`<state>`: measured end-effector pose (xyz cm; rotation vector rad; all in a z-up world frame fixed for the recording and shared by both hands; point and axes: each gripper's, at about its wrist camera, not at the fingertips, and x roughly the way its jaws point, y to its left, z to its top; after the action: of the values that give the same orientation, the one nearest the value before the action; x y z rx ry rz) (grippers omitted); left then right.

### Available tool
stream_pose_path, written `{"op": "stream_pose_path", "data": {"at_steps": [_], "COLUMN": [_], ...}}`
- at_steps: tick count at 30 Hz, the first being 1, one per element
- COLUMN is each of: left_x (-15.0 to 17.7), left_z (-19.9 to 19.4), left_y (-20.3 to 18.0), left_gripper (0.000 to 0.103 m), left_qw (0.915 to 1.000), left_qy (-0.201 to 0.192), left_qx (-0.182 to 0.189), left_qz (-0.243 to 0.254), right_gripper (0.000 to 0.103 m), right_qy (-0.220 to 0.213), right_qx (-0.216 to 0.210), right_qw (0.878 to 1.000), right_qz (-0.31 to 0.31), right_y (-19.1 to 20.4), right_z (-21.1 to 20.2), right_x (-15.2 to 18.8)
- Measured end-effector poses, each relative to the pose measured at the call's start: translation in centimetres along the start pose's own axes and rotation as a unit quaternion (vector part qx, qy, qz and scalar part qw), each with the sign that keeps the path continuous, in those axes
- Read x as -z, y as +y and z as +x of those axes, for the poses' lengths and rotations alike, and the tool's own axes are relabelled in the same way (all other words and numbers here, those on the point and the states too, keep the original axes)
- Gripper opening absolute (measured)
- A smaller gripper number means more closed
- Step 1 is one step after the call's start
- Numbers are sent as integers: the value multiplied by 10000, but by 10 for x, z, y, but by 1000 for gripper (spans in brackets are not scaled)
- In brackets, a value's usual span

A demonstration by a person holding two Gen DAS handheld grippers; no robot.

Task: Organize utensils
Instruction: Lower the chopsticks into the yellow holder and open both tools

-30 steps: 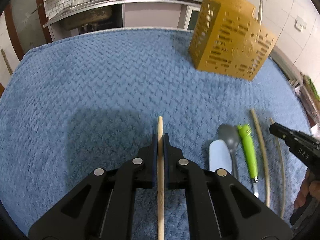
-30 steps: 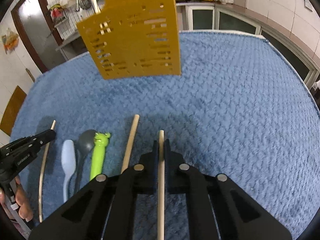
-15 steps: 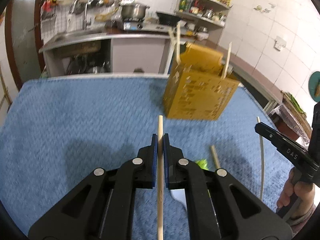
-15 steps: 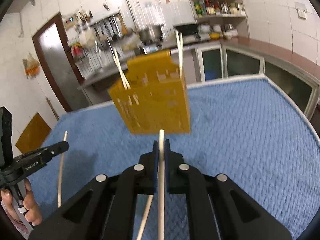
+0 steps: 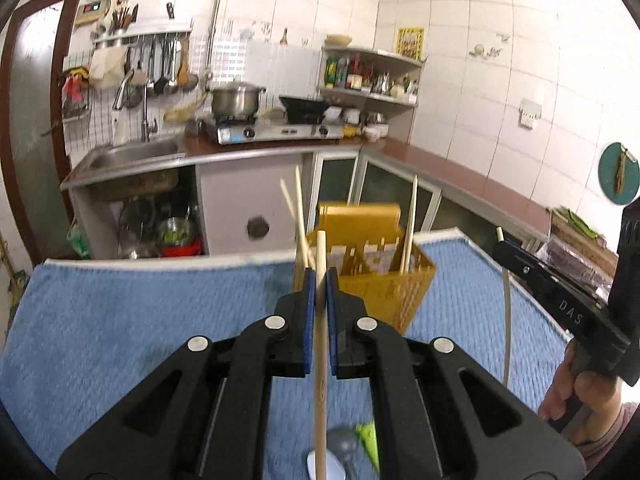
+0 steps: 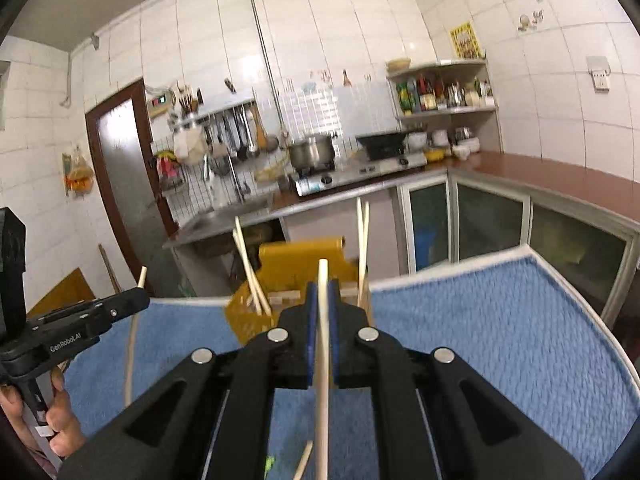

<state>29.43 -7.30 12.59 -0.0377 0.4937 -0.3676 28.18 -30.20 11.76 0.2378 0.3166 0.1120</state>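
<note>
A table covered with a blue, zigzag-textured towel (image 5: 132, 320) is seen in a white-tiled kitchen, with a steel sink (image 5: 132, 154), a gas stove carrying a steel pot (image 5: 236, 100) and a black wok (image 5: 302, 109), hanging ladles and a corner shelf of bottles (image 6: 440, 94) behind it. A perforated yellow plastic utensil basket (image 5: 394, 292) stands on the towel toward its far edge, and several pale chopsticks are stood in it. The left gripper (image 5: 318, 284) is clamped on a wooden chopstick (image 5: 320, 380), which runs lengthwise between the blue pads and juts beyond them. The right gripper (image 6: 322, 292) is likewise closed on a second pale wooden chopstick (image 6: 322, 392). Much of the basket is hidden behind each gripper. At the bottom edge of the left view a pale blue spoon (image 5: 334, 468), a grey spoon (image 5: 344, 442) and a green-handled utensil (image 5: 370, 438) are cut off and blurred; what the green one is cannot be told.
</note>
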Motion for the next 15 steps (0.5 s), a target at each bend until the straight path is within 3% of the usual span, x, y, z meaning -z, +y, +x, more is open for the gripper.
{"op": "stream_pose_path", "data": {"at_steps": [6,15], "left_x": [-42,-102], "left_z": [6,20], "left_y": [-6,-21], "left_gripper": [4,4], "left_qw": [9981,9854], "left_qy": [-587,-1653], "left_qx": [159,392], "left_qz": [-70,-75], "right_gripper": [6,6], "right_qy": [-767,-1930], "right_qx": [27,80], "right_qw": [9966,9807], "right_qz": [-306,-317], "right_y": [10,21], "right_z": [4,26], "right_x": [-30,-84]}}
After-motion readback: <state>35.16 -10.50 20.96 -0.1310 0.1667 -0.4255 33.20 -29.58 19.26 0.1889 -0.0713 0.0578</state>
